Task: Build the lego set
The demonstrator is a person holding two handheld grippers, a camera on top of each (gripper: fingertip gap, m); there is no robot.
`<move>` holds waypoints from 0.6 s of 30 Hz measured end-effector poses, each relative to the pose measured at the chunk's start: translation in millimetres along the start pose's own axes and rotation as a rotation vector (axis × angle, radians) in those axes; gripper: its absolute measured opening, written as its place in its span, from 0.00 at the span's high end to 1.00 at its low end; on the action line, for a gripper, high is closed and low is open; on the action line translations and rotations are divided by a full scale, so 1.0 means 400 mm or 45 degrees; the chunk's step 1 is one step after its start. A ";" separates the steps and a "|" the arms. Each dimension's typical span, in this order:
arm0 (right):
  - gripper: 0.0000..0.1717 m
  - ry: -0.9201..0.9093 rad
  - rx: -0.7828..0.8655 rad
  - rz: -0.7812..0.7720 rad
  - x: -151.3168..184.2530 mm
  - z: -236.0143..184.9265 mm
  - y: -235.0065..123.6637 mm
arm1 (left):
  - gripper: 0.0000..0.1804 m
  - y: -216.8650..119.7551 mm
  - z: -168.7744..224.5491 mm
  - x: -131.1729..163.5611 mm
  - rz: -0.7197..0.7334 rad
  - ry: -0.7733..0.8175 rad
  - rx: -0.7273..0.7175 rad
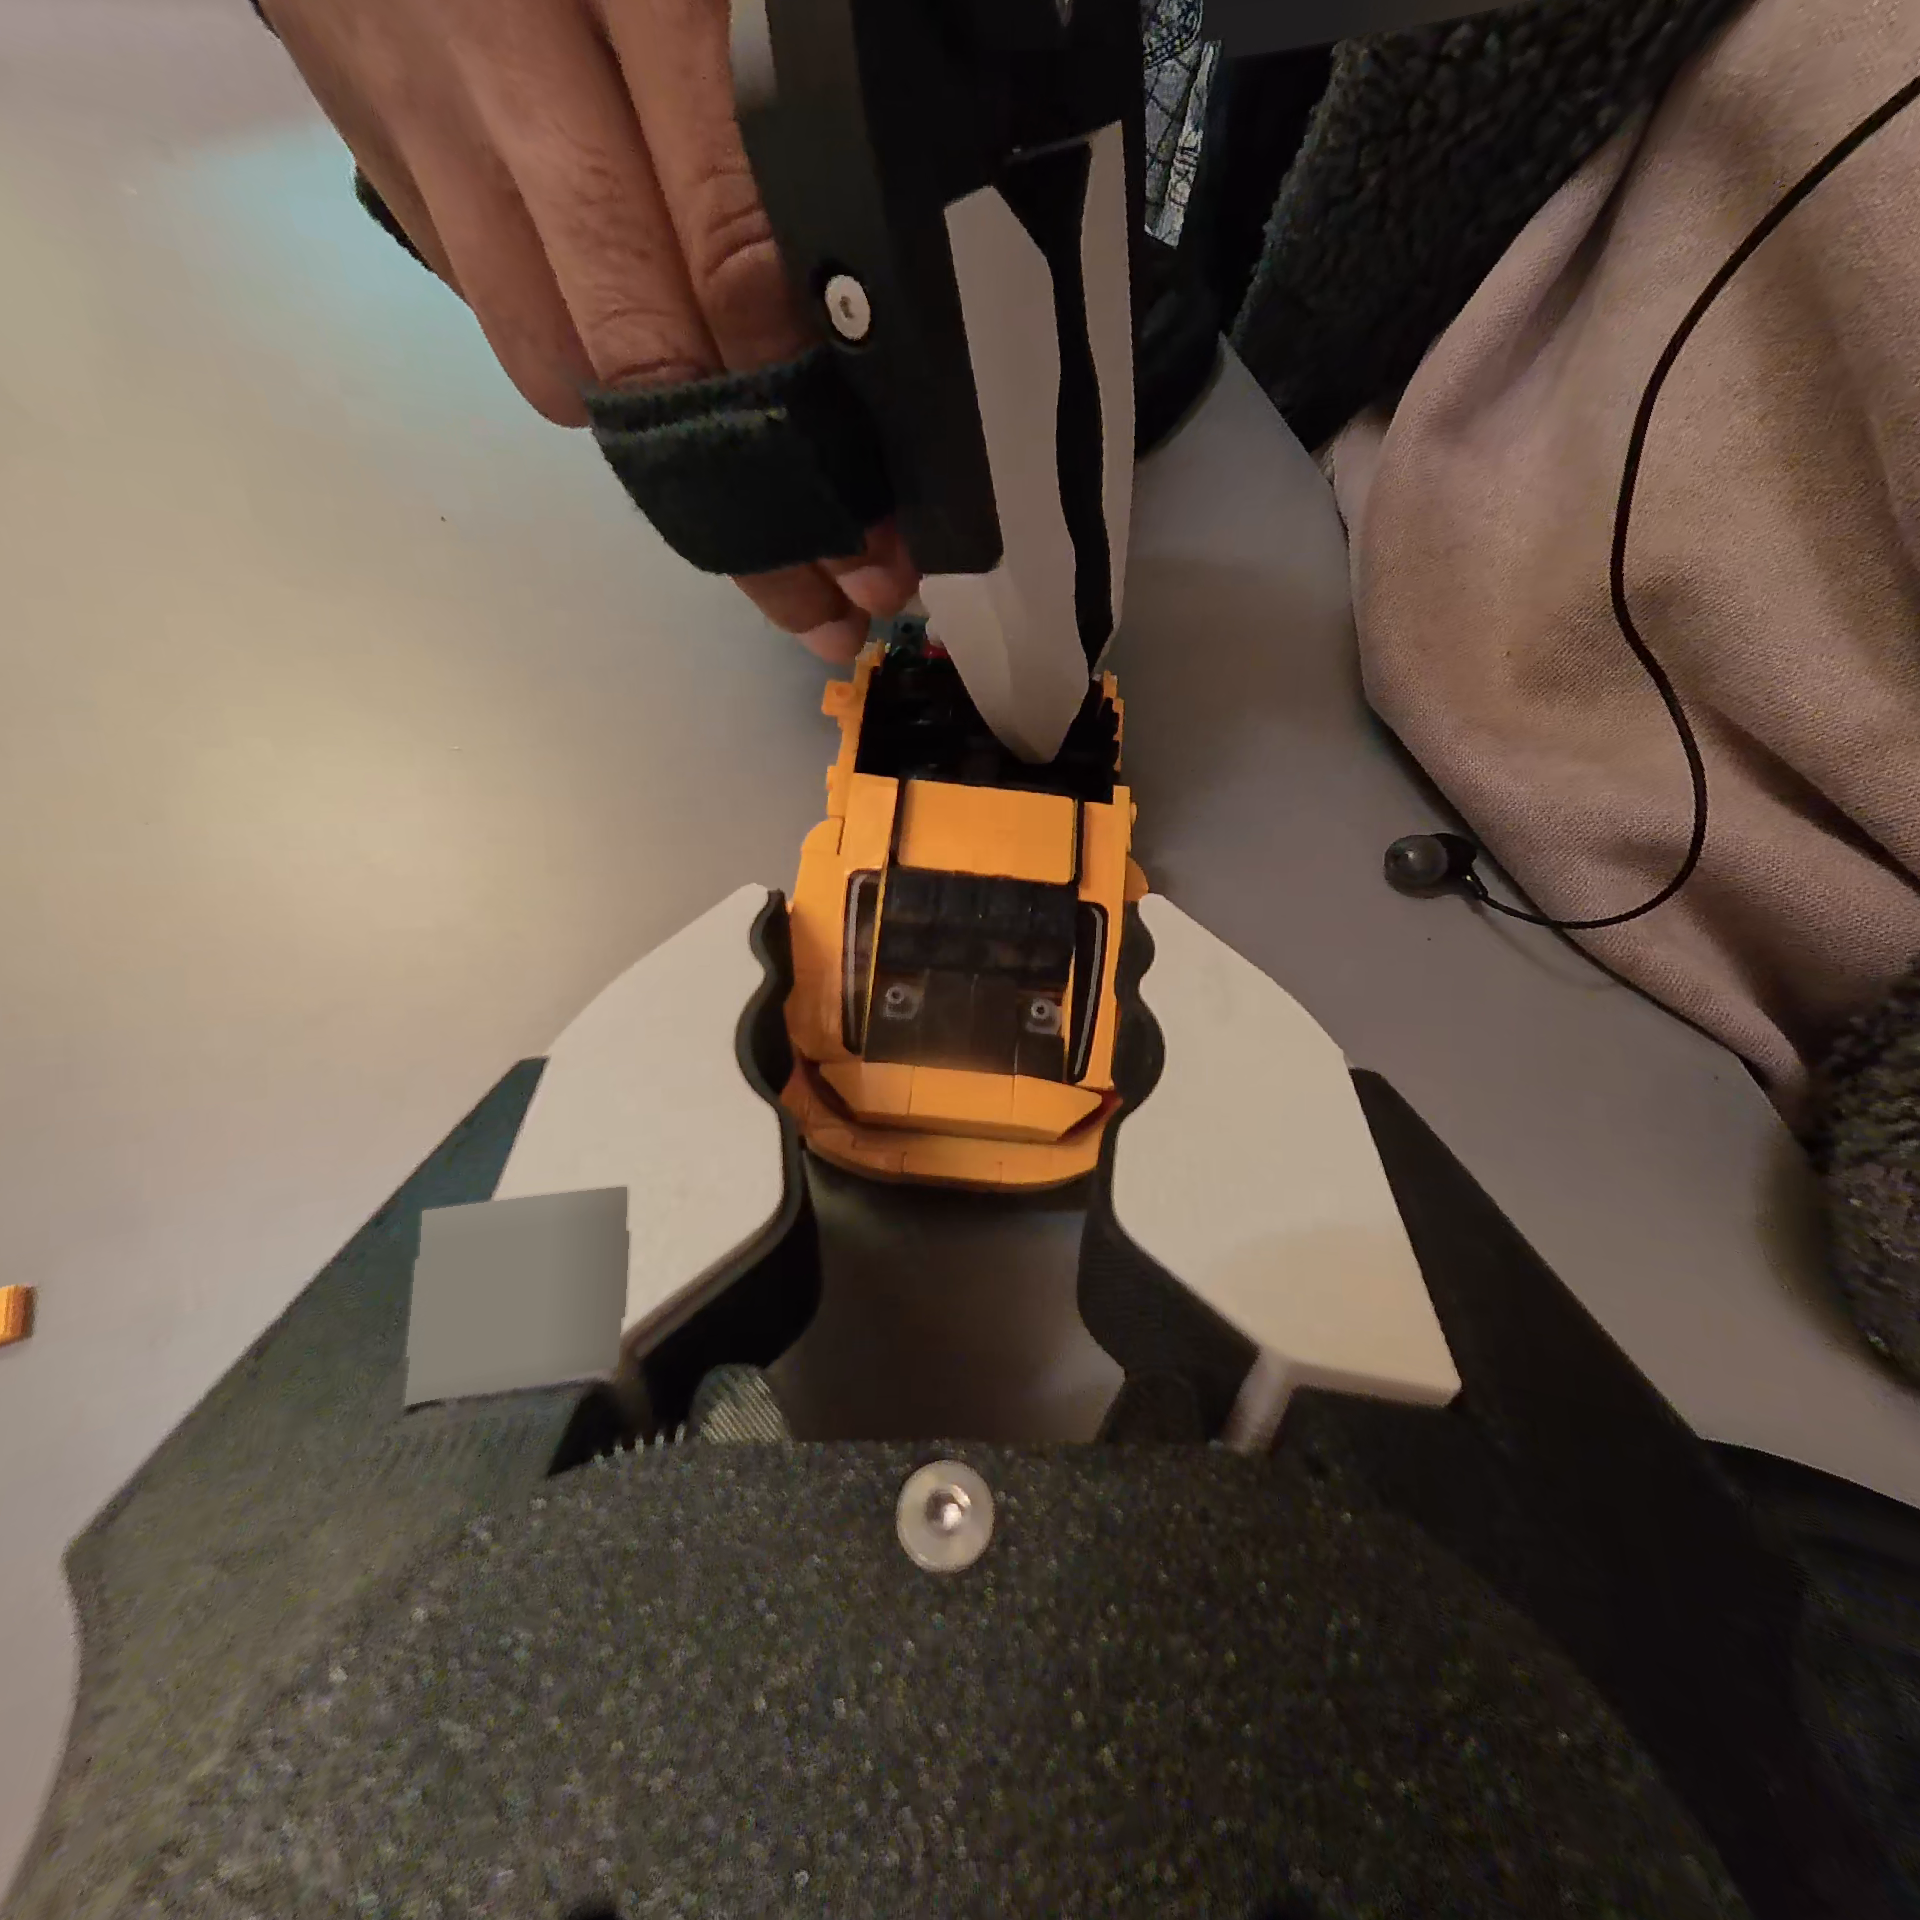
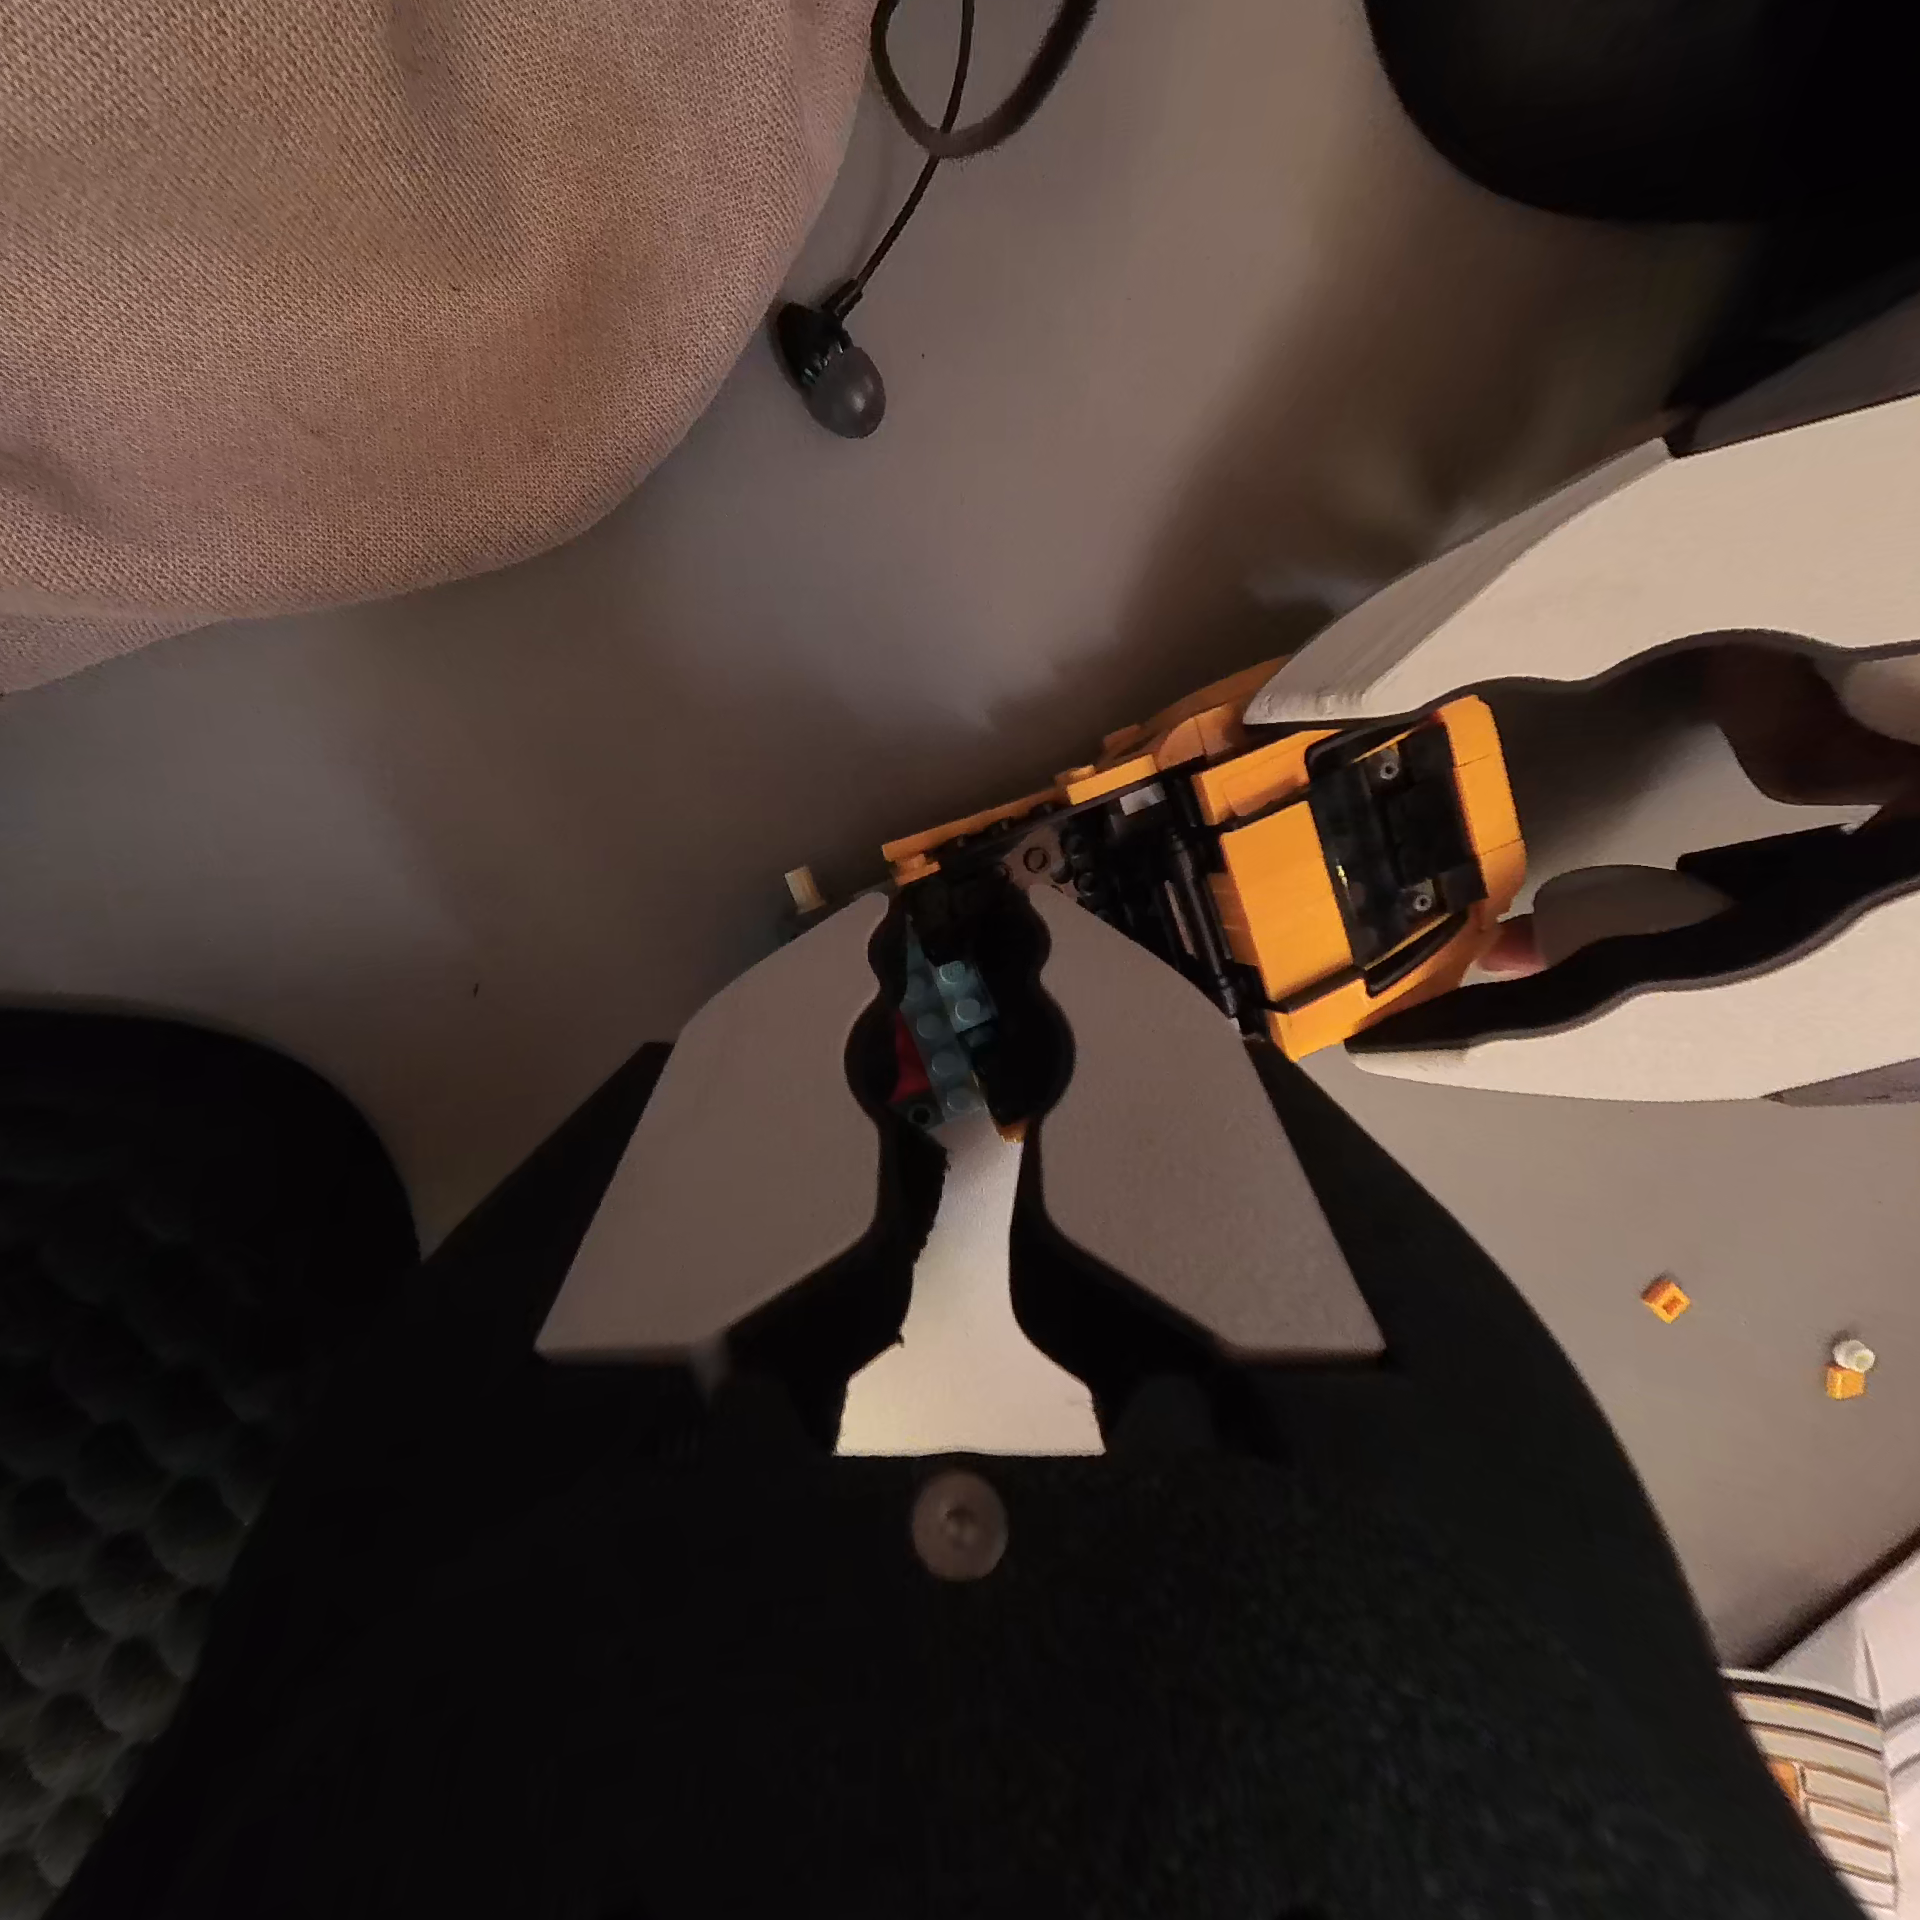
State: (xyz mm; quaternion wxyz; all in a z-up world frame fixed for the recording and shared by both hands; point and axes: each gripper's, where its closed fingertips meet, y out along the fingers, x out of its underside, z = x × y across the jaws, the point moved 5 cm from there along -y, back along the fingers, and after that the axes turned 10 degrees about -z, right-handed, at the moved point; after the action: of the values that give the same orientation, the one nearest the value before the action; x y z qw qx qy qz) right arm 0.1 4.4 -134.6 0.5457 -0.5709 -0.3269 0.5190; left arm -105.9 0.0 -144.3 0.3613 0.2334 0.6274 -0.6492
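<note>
One brick car (image 1: 961,935) | two tools (image 1: 951,977) (image 2: 961,1023) clamping it | three loose bricks (image 2: 1665,1301)

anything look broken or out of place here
The orange brick car is missing its hood: black and grey inner bricks lie exposed. A few small loose pieces lie scattered on the table.

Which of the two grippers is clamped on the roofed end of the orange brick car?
The left gripper: its fingers press both sides of the orange brick car at the roofed end. The right gripper works at the open, roofless end instead.
</note>
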 end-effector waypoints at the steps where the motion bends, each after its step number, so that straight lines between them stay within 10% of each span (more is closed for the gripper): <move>1: 0.89 -0.002 0.000 -0.002 0.000 0.000 0.000 | 0.67 0.000 0.000 0.000 0.000 0.000 0.000; 10: 0.84 0.185 0.040 0.048 0.002 0.001 -0.030 | 0.67 -0.001 -0.004 0.000 0.004 -0.020 -0.021; 18: 0.81 0.840 0.297 0.107 0.042 -0.041 -0.026 | 0.67 -0.001 -0.010 0.000 0.002 -0.136 -0.151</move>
State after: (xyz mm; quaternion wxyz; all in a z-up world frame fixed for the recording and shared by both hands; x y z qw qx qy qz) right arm 21.8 17.7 -130.5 0.6618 -0.6546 -0.0477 0.3623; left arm -106.9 4.0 -144.3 0.4080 0.1770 0.6445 -0.6220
